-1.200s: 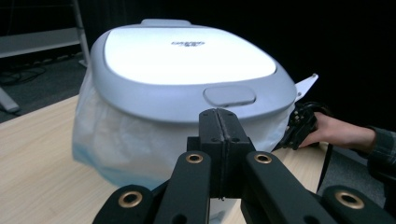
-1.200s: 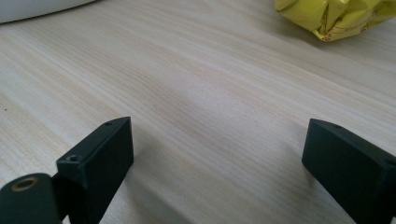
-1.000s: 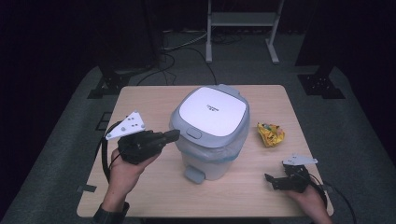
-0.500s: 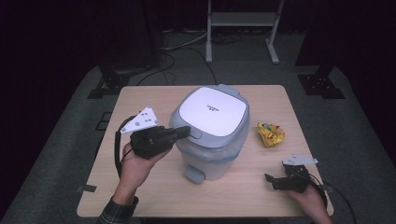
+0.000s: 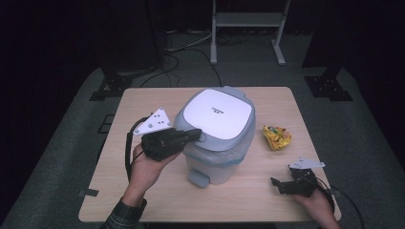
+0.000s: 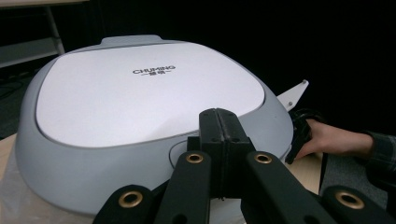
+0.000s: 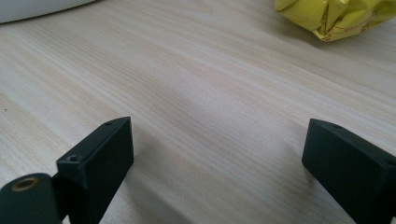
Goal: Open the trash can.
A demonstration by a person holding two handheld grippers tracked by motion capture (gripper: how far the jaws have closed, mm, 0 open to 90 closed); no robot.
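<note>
the left tool [image 5: 197, 134], its jaws pressed together, is held at the front edge of the bin's lid [image 5: 218, 113] mid-surface [image 5: 143, 200], while the right tool [image 5: 281, 185] is rested nearby with jaws apart.

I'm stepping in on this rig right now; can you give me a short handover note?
Left hand-held gripper: jaws shut, empty, tips at the front edge of the bin lid, by its push button.
Right hand-held gripper: jaws open, empty, resting low on the table.
Crumpled yellow wrapper lies on the table right of the bin.
Done: nothing yet; lid closed.
Left, probably: open the lid, drop the wrapper in.
</note>
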